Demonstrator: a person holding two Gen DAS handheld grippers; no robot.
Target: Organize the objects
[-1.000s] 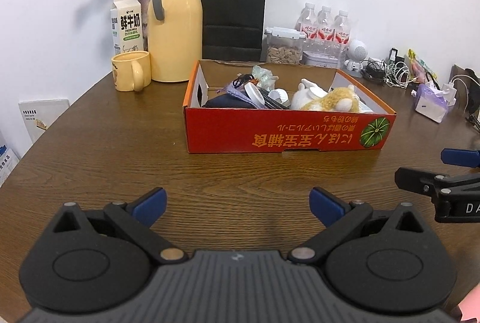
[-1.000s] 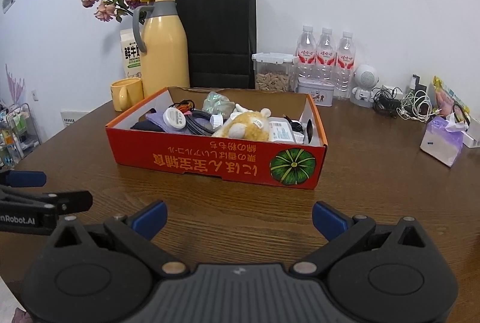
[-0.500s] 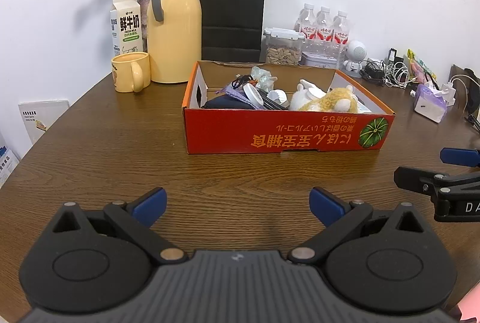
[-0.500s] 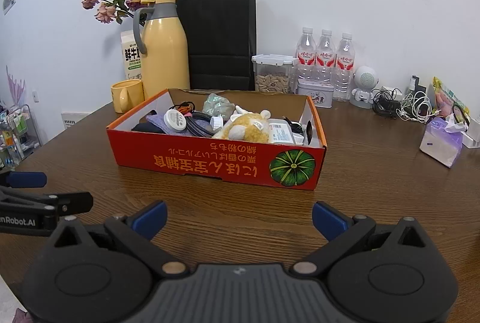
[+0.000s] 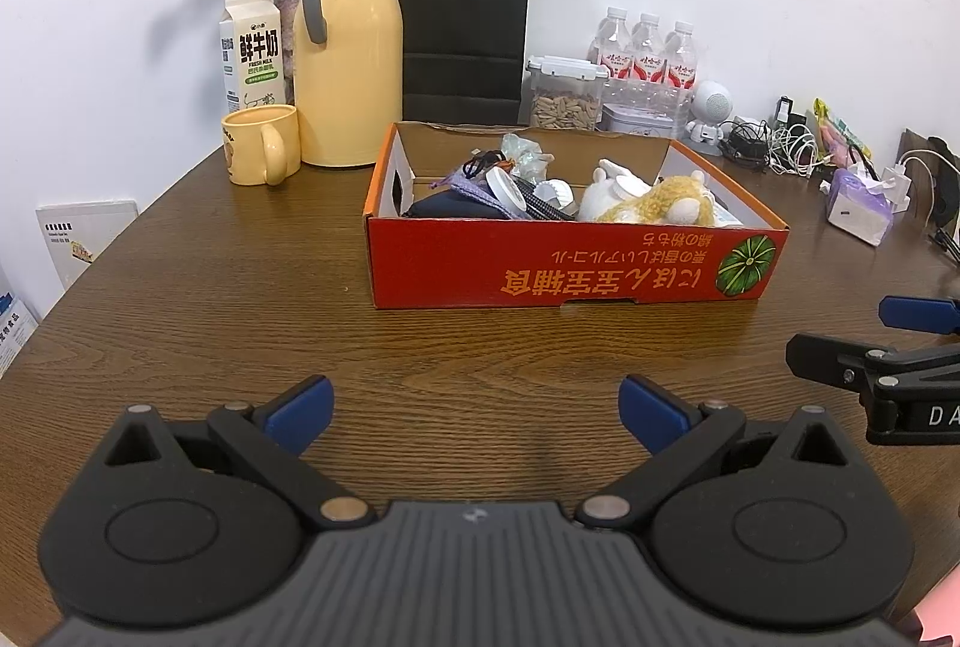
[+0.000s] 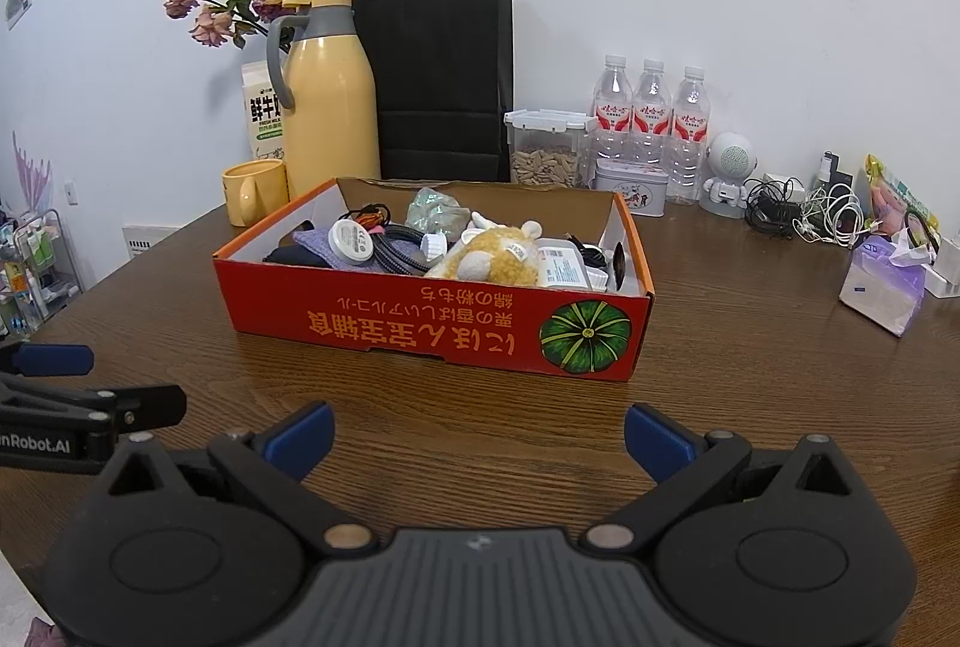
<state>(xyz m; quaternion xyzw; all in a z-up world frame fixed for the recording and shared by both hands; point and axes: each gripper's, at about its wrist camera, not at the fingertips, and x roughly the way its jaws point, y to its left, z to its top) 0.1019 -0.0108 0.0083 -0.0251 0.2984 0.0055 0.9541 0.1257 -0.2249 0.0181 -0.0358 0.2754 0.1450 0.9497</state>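
The left claw [image 5: 474, 407] stands wide open with nothing between its blue fingertips [image 5: 300, 410], held low over bare wood. The right claw [image 6: 477, 437] is just as wide open and just as empty, level with the left one and beside it; each shows at the edge of the other's view.

Over the last second almost nothing has changed. Both claws have stayed at the same spread, and the only shift is a slight drift of the views, with the box sitting a touch lower and nearer than it did. Nothing has been picked up or put down in that time.

Ahead of both claws, well apart from them, a red cardboard box [image 5: 570, 269] sits on the desk [image 5: 180, 335]. In it lie a yellow plush toy [image 6: 498, 257], a white round lid [image 6: 351, 242], dark cables [image 6: 396, 245], a purple cloth [image 6: 312, 245] and other small things heaped together.

Behind the box stand a yellow jug [image 5: 348, 53], a yellow mug [image 5: 261, 143], a milk carton [image 5: 252, 53] and a black paper bag [image 5: 462, 17].

With the small things gathered in the box and both claws empty, the scene fits either sorting still to come or a tidy-up just ended; this near stillness does not settle which.
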